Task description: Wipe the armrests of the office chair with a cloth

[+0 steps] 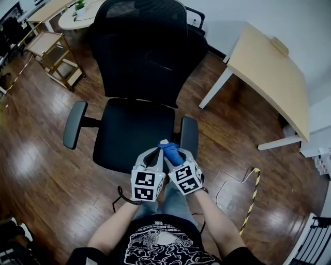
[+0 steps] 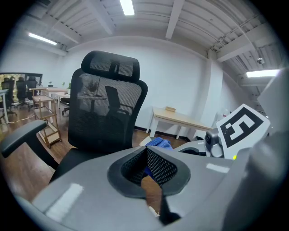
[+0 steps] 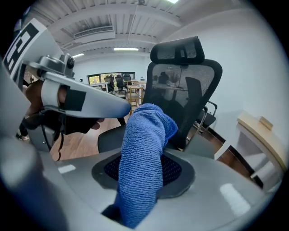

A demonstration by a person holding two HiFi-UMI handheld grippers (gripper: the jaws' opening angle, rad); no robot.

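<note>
A black office chair (image 1: 135, 129) stands in front of me, with its left armrest (image 1: 75, 124) and right armrest (image 1: 189, 135) both uncovered. My right gripper (image 1: 172, 153) is shut on a blue cloth (image 1: 169, 151), just inside the near end of the right armrest. In the right gripper view the cloth (image 3: 143, 153) sticks up between the jaws of the right gripper (image 3: 144, 168). My left gripper (image 1: 153, 153) is close beside it on the left, over the seat's front edge. In the left gripper view the left gripper (image 2: 146, 152) has its pads meeting at the tips, with the cloth (image 2: 159, 143) just behind them.
A light wooden table (image 1: 269, 67) stands to the right of the chair. A wooden shelf cart (image 1: 54, 57) and a round white table (image 1: 77, 15) are at the far left. Yellow-black tape (image 1: 251, 199) and a cable (image 1: 230, 182) lie on the wood floor at the right.
</note>
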